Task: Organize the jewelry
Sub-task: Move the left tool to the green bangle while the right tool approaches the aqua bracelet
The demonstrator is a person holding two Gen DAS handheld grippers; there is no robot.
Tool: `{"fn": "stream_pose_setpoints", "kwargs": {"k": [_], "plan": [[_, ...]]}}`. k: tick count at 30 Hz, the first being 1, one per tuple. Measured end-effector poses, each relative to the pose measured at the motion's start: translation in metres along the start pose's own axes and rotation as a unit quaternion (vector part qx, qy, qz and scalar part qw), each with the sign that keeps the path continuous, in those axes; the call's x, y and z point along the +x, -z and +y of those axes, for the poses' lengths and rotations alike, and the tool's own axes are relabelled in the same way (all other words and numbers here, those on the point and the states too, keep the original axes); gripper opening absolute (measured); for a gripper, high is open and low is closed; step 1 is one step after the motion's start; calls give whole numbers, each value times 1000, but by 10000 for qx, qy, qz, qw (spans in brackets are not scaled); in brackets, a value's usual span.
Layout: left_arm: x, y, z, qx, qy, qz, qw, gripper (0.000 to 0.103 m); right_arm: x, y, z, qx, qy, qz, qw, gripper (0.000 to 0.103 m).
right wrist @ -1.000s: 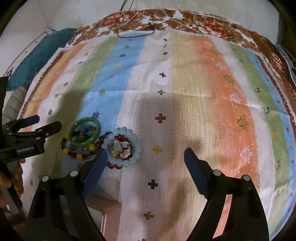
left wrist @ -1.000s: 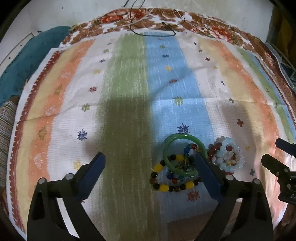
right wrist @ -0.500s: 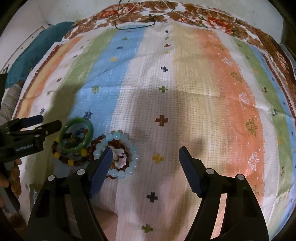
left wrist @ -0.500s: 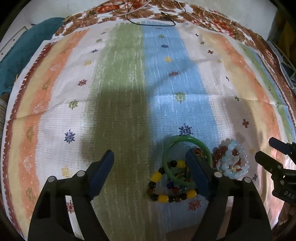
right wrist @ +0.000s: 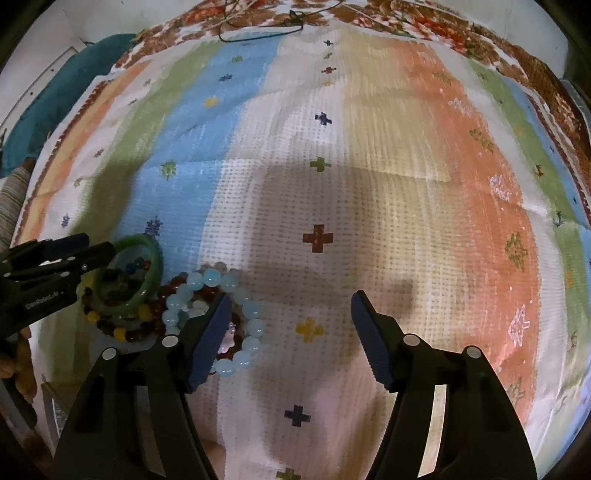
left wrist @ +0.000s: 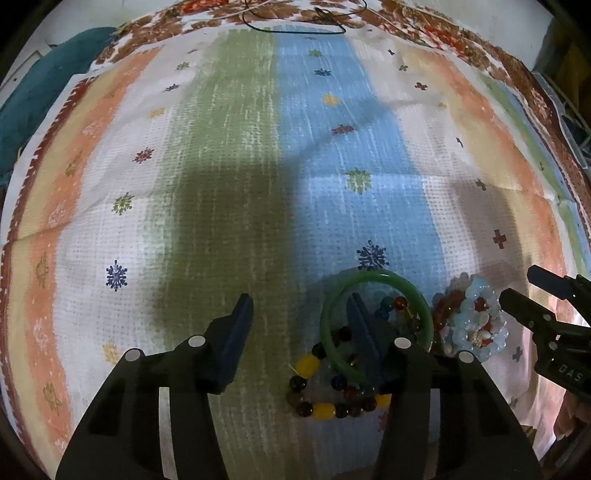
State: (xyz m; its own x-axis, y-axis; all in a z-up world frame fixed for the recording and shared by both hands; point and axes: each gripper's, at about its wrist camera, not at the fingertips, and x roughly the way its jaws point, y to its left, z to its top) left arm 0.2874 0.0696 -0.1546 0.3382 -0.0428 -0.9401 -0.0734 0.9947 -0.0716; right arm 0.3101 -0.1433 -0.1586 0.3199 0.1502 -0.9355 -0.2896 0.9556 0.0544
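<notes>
A green bangle [left wrist: 373, 276] lies on a multicolour bead bracelet [left wrist: 323, 410] with yellow beads. My left gripper [left wrist: 297, 304] points down over them, jaws closing. Its right finger stands inside the bangle's ring; the left finger is well clear of the ring's left side. Beside them sits a pale blue bead bracelet [right wrist: 255, 325] stacked on a dark red one [right wrist: 173, 286]. My right gripper [right wrist: 290, 297], jaws closing too, has its left finger over that stack's middle, with the stack's right side between the fingers and untouched. Each gripper shows in the other's view: left gripper [right wrist: 74, 254], right gripper [left wrist: 517, 299].
Everything rests on a striped woven cloth [left wrist: 229, 166] with small cross and flower marks. A black cord [left wrist: 295, 29] lies at its far edge and a teal cloth [left wrist: 37, 92] at the far left. A hand [right wrist: 20, 365] shows at the lower left.
Both grippers have come down closer to the jewelry and their jaws have narrowed. The left gripper's right finger now stands inside the green bangle instead of beside it.
</notes>
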Motion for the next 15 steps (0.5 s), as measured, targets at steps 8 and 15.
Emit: {"fn": "stream_pose_setpoints", "kwargs": {"k": [8,15], "plan": [[11,1,-3,114,-17,108,9999,44,10,1,3,-108,98,82,9999,61],[16,4,-9,322,-142,93,9993,41,13,4,5,-244,166,76,9995,54]]}}
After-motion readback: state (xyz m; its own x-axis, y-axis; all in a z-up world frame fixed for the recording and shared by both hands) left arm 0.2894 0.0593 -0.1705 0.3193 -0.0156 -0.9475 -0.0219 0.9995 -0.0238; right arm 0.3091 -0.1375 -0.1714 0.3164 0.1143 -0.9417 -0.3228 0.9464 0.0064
